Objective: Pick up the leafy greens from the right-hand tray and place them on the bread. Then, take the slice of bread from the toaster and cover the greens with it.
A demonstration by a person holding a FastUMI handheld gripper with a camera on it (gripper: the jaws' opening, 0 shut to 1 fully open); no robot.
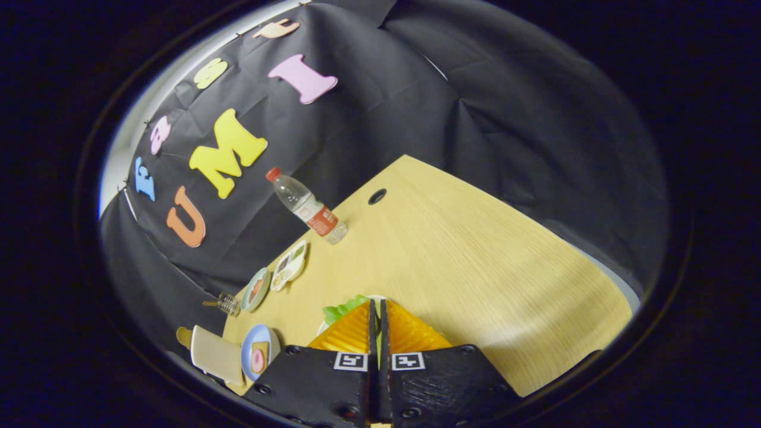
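The gripper hangs over the wooden worktop with its two fingers drawn together, only a thin slit left between them. A frilly piece of leafy greens pokes out just beside the fingertips, over a pale rim that may be the tray; whether the fingers actually pinch the leaf I cannot tell, since they hide the contact.

Along the worktop's far edge, by the black cloth wall, a plastic water bottle with a red cap stands, looking tilted in this view. Next to it sit a white plate and a greenish plate with food, then a small wire rack. At the near corner a blue plate carries a bread slice, just beside the cream toaster.
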